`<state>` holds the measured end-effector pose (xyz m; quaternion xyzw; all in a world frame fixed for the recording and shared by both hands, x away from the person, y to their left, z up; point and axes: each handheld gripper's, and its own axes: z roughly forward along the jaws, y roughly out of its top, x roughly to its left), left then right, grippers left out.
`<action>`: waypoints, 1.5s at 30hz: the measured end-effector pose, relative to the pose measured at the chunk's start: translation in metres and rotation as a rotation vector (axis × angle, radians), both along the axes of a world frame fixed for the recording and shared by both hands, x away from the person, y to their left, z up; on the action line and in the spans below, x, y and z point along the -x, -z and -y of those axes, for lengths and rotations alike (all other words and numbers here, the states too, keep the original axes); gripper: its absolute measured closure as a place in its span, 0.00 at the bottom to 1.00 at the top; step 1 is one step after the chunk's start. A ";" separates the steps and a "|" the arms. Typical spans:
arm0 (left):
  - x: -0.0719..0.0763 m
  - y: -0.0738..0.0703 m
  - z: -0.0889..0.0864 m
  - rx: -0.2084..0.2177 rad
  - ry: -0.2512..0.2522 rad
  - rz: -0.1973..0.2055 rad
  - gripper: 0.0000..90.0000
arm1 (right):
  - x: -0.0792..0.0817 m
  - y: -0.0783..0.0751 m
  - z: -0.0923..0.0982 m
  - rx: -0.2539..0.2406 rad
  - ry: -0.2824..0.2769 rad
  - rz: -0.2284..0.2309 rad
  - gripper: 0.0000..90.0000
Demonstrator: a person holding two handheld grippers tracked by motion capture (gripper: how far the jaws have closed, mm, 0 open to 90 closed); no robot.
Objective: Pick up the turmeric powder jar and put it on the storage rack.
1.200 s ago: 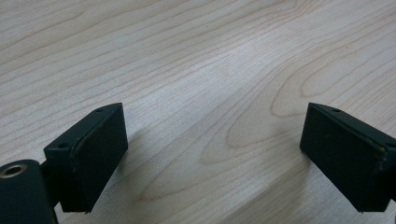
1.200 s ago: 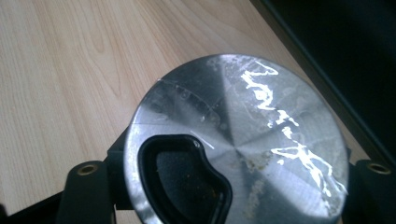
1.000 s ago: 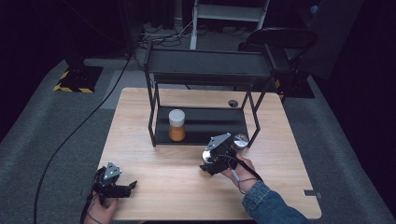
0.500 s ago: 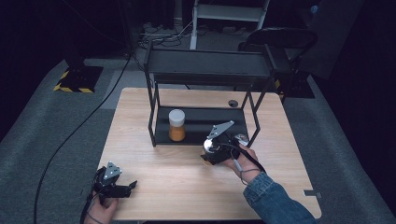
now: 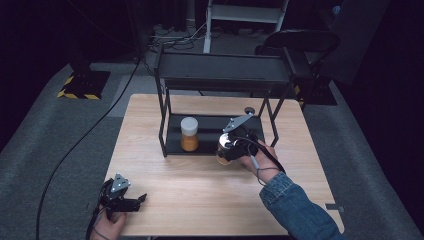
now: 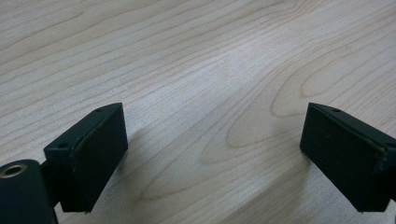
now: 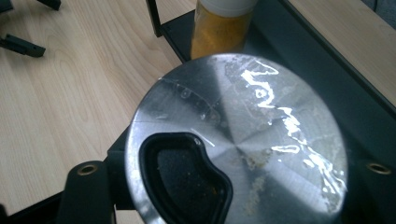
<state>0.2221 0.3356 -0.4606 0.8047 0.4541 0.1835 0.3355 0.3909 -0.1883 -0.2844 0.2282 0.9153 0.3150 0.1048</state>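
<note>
The surface (image 5: 200,195) is pale wood with a flowing grain. On it stands a black metal rack (image 5: 220,72) of thin square bars, its low shelf bearing a round jar (image 5: 189,134) of orange powder with a white cap. At the shelf's front edge, just right of that jar, the right gripper (image 5: 226,149) has its fingers clenched on a shaker jar (image 7: 238,140), whose round brushed-steel lid has a dark curved opening. The left gripper (image 5: 140,199) rests low near the front left corner, fingers (image 6: 86,156) released, wide apart.
</note>
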 end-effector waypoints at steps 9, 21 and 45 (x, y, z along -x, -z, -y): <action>0.000 0.000 0.000 0.000 0.000 0.000 0.09 | -0.011 -0.013 -0.007 -0.006 0.004 0.022 0.35; 0.000 0.000 0.000 -0.001 0.000 -0.001 0.08 | -0.036 -0.015 -0.014 -0.030 0.059 0.005 0.35; 0.000 0.000 0.000 0.000 0.001 -0.001 0.08 | -0.073 0.022 -0.049 0.011 0.214 -0.049 0.35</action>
